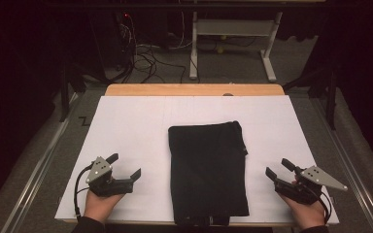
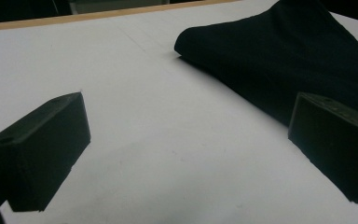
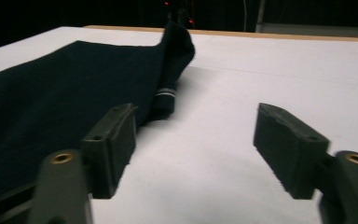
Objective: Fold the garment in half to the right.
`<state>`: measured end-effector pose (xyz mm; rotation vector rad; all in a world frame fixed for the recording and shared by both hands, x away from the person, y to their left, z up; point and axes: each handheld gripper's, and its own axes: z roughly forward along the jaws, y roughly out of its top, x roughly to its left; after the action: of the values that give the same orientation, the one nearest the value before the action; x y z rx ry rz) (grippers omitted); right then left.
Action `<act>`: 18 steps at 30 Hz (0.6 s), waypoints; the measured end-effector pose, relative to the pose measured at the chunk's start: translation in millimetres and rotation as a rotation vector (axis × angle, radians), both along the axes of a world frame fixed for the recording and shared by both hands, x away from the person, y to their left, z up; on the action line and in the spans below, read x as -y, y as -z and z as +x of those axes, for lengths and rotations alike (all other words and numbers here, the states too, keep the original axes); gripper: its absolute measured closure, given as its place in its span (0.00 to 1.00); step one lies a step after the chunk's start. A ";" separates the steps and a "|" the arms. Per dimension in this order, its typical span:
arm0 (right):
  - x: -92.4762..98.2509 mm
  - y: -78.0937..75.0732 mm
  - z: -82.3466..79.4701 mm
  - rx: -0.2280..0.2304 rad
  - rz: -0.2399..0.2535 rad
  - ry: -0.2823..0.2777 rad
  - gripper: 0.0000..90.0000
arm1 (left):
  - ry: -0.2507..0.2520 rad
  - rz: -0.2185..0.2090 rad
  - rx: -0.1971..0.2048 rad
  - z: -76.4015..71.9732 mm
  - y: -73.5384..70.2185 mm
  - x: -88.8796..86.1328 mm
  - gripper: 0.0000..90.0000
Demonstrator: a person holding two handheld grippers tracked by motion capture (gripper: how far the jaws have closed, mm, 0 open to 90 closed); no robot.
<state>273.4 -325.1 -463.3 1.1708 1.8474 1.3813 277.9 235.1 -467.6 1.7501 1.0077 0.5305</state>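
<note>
Our two hands come in at the near edge in the high view. Our left gripper [image 1: 125, 167] sits near the left, our right gripper [image 1: 279, 169] near the right, and both have their fingers wide apart with nothing between them. Between the two lies the black cloth [image 1: 208, 171], folded into a tall flat shape on the white worktop [image 1: 131, 121]. It reaches from the near edge up to about the middle. Neither gripper touches it; each rests just off one long side.

Looking along our left gripper, two black fingers [image 2: 44, 151] stand wide, with bare white worktop between them. The black cloth [image 2: 284, 56] lies ahead and to the right, and its edge runs behind the right finger. We cannot tell whether that finger touches it.

Looking along our right gripper, the fingers [image 3: 289, 147] are wide too and hold nothing. The black cloth [image 3: 51, 93] lies to the left, close behind the left finger. A far corner bunches up, and a small pale label [image 3: 165, 93] hangs at its edge.

We think this cloth is soft, light and floppy. It will sag and may unfold if we lift it by one spot. We would pinch it at an edge or corner, through all the layers, with both grippers.
</note>
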 end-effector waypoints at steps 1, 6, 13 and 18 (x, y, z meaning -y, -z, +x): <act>-0.8 -0.9 -2.3 0.008 0.001 -0.011 0.25 | -0.002 -0.004 0.002 -0.3 -0.4 -0.9 0.00; -5.1 -5.5 -10.5 0.048 0.002 -0.017 0.12 | -0.001 -0.024 0.013 -1.0 -2.3 -2.1 0.00; -11.7 -8.1 -19.0 0.064 0.008 0.016 0.00 | 0.013 -0.030 0.024 -2.5 -3.2 -0.4 0.00; -17.2 -6.5 -17.6 0.067 -0.012 0.017 0.00 | 0.026 -0.037 0.026 -0.9 -2.7 -0.2 0.00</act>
<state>255.8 -307.9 -456.8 1.1179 1.7935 1.3813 277.0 235.3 -464.9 1.7173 0.9694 0.5145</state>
